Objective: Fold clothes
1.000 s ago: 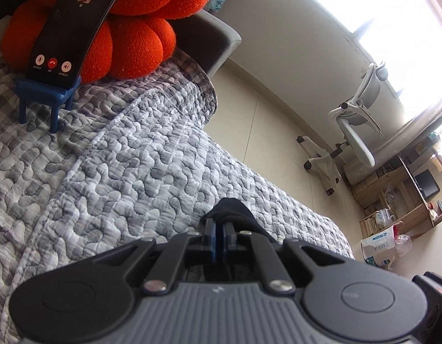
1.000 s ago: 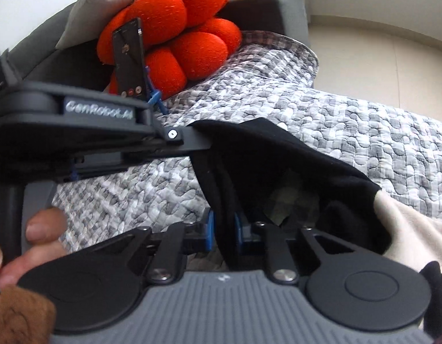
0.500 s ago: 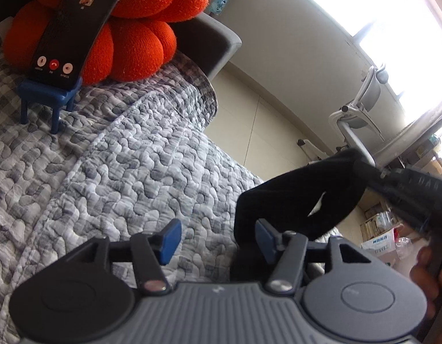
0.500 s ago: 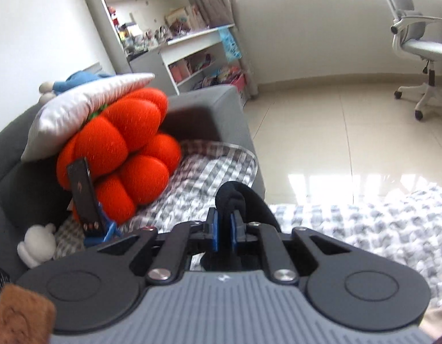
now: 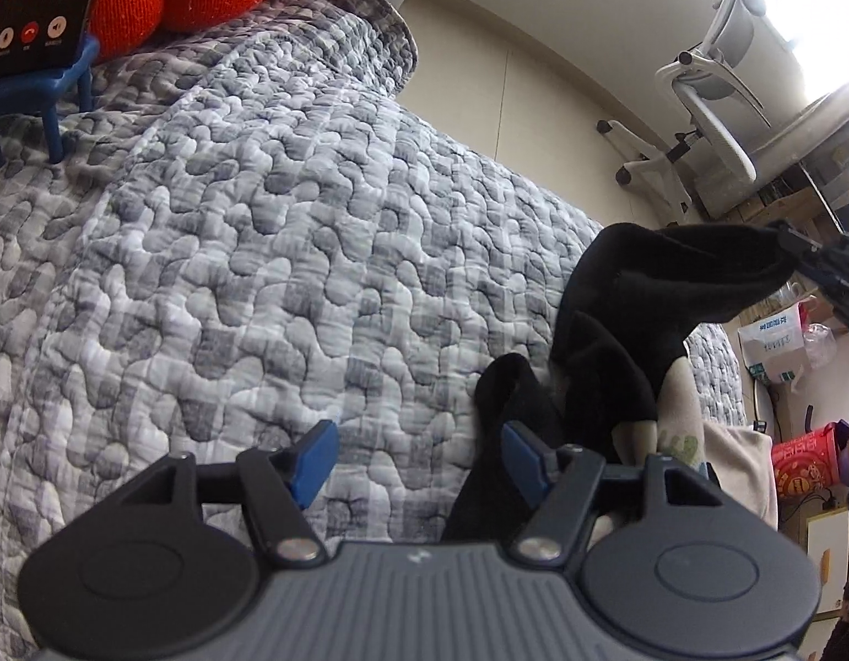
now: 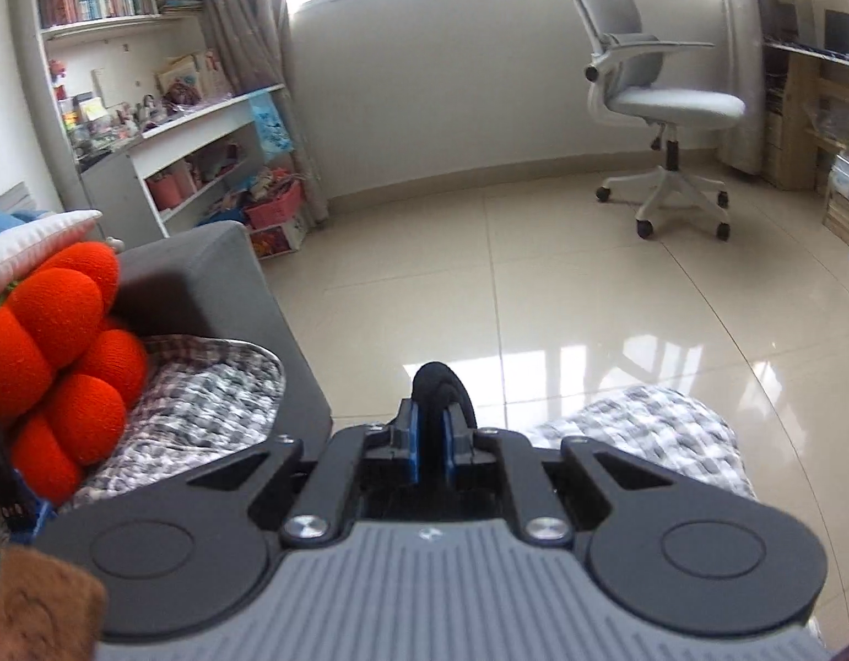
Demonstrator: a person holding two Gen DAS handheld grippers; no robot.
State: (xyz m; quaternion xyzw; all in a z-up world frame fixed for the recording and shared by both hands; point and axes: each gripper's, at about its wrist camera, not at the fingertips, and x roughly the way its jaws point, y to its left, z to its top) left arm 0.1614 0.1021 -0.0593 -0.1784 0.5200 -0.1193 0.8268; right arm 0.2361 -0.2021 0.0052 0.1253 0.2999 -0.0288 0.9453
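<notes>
Folding has barely begun: the black garment (image 5: 633, 319), at the frame's right, hangs unfolded above the quilted bed (image 5: 259, 220), pinched by the right hand-held gripper (image 6: 432, 443). The left hand-held gripper (image 5: 418, 454) is opening, cloth brushing one pad, ungripped.

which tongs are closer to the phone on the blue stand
Left. The left tongs hover over the quilt, with the phone up ahead. The right tongs grip the black garment, farther off.
</notes>
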